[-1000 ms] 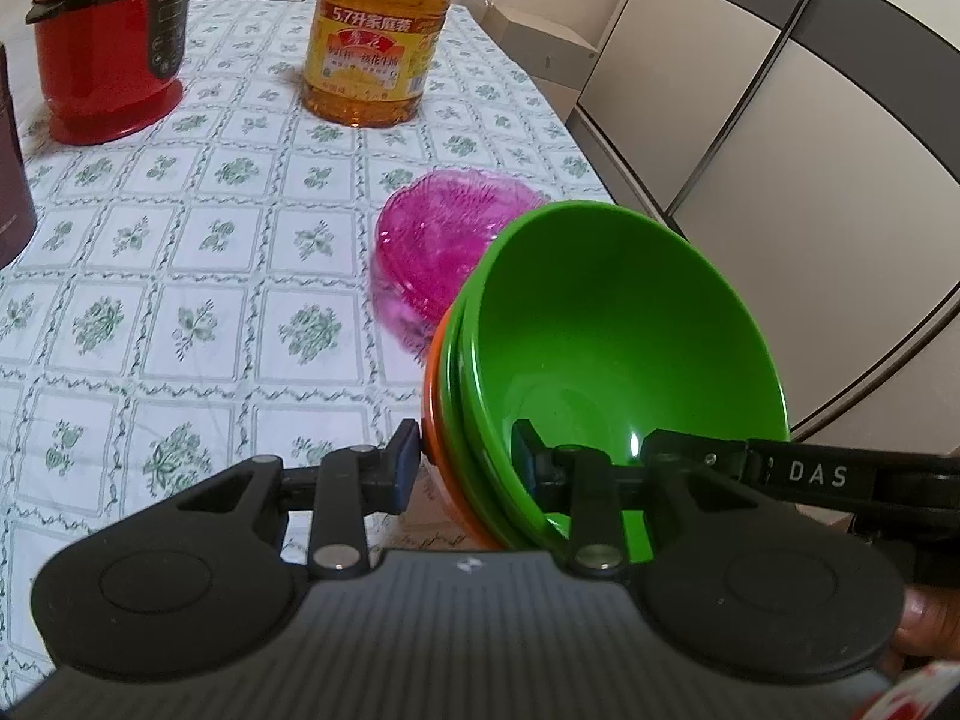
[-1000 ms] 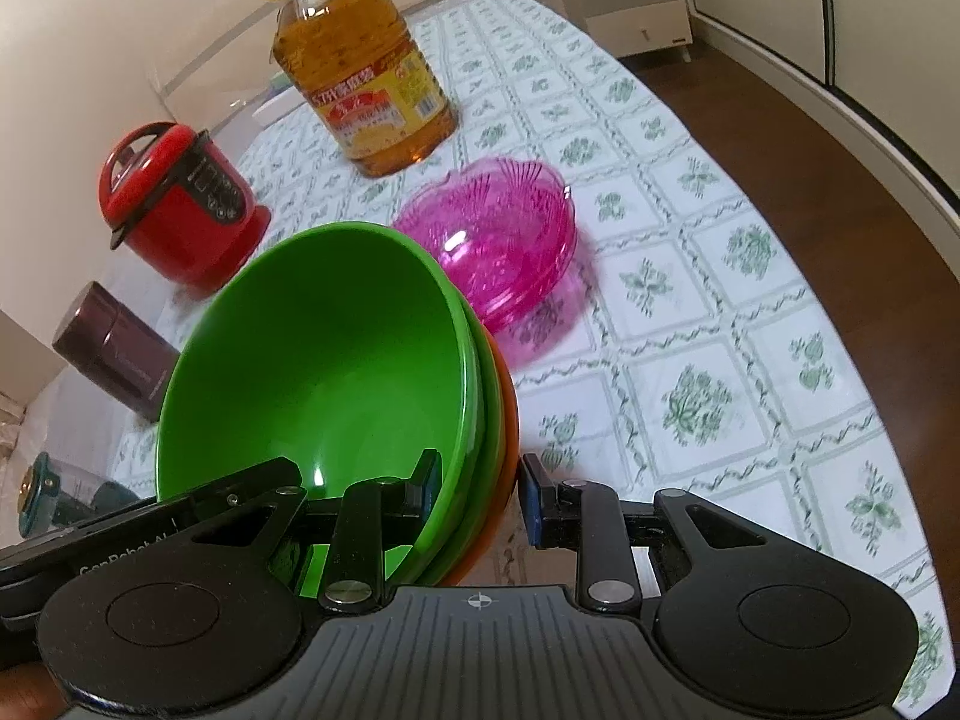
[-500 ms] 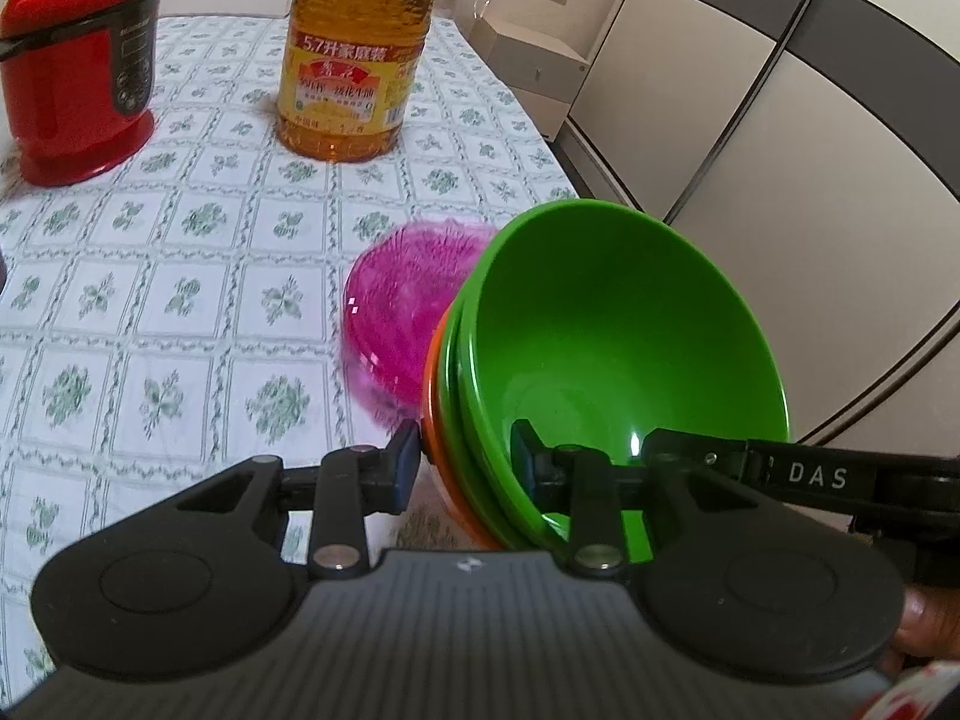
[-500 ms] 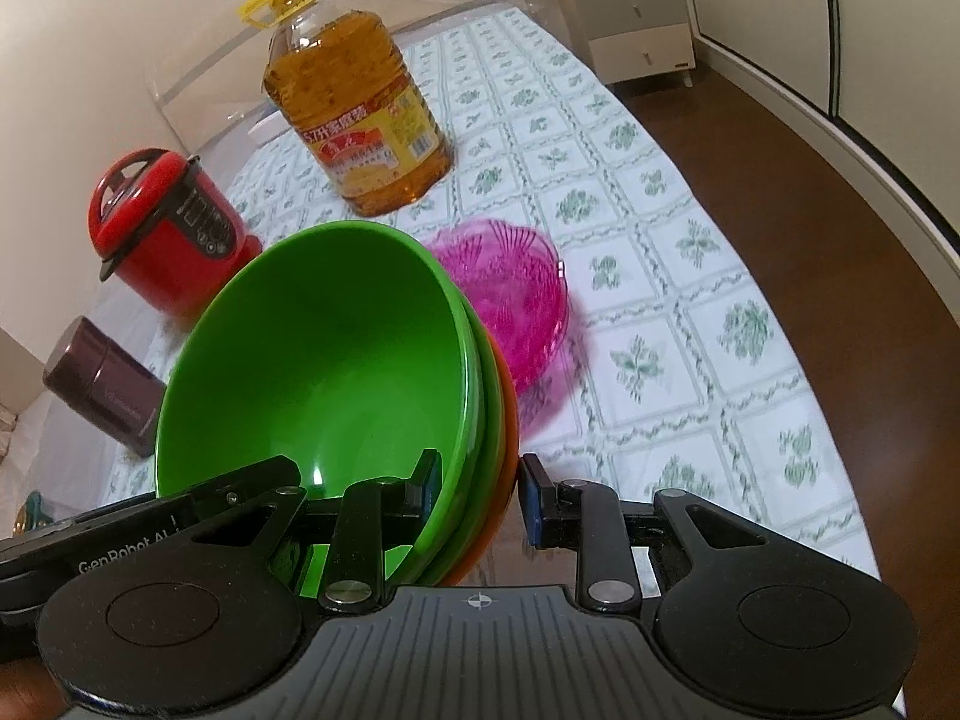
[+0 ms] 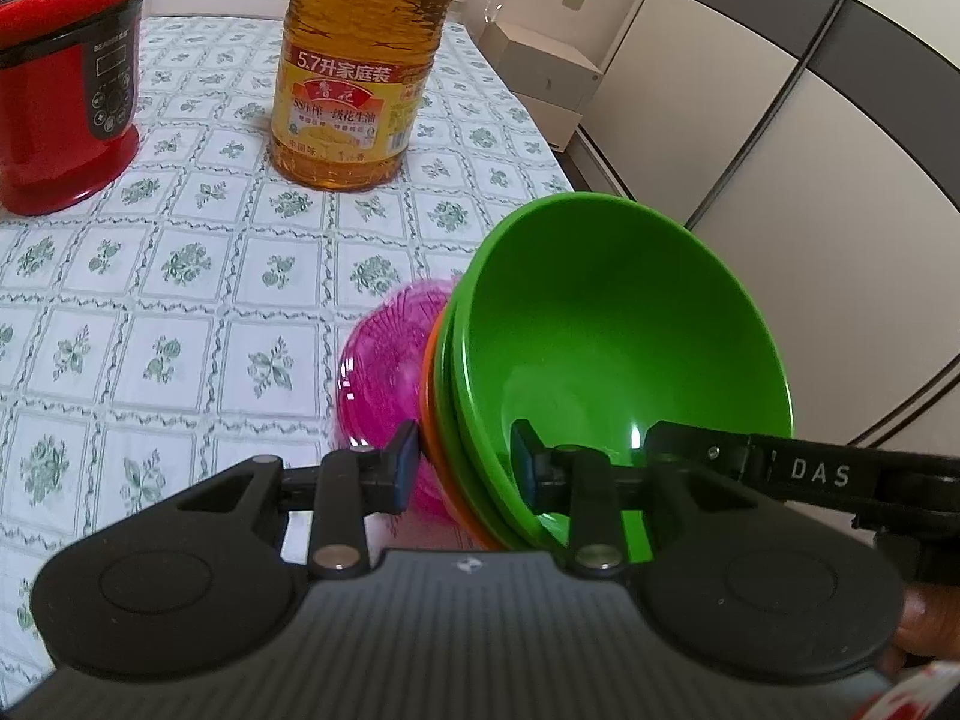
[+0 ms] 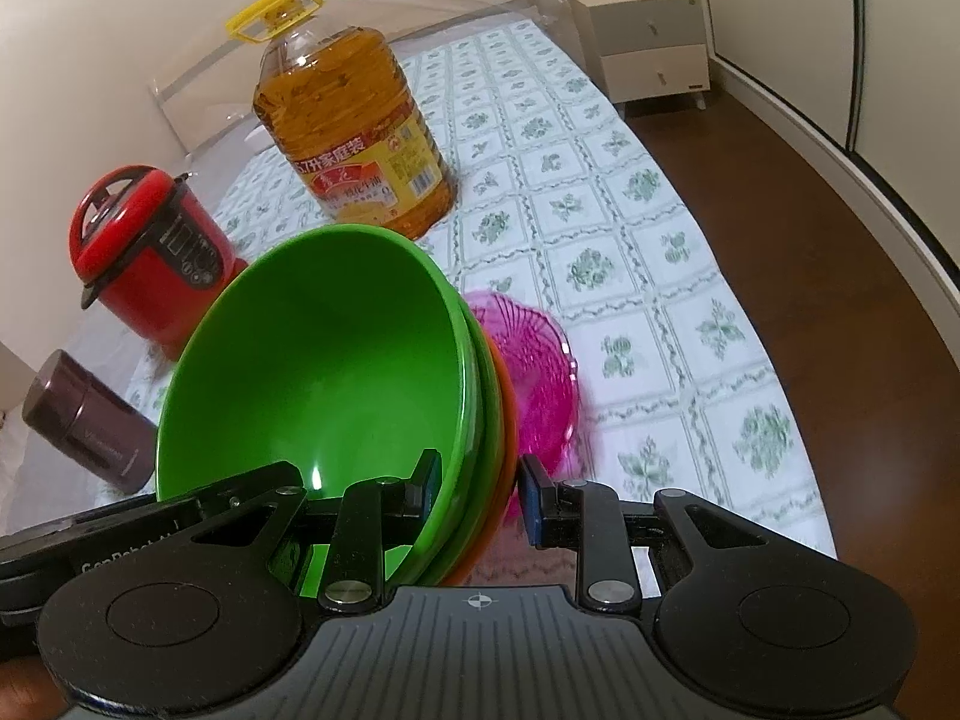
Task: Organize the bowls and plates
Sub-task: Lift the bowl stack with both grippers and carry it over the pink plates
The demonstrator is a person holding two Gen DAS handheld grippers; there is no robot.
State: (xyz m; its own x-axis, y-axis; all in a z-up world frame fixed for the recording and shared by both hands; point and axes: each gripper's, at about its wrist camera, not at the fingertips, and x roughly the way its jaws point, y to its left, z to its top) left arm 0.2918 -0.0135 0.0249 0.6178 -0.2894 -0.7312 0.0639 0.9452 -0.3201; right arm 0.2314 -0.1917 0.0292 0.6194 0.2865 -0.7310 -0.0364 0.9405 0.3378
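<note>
Above the checked surface (image 5: 180, 312): glossy nested bowls (image 5: 600, 330), green over orange, rims clamped by left tool (image 5: 465, 468) and right tool (image 6: 480, 495). Ribbed pink dish (image 6: 534, 372) half hidden, blurred.

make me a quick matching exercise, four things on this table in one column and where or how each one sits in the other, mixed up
Things:
1. stack of green and orange plastic bowls
2. translucent pink ribbed bowl
3. red electric cooker
4. large amber bottle of cooking oil

States:
A. upright, yellow handle on top
B. clamped at the rim by both hand-held grippers
C. on the floral cloth just behind the held stack
D. beside a dark maroon canister

Pairs: 1-B, 2-C, 3-D, 4-A
</note>
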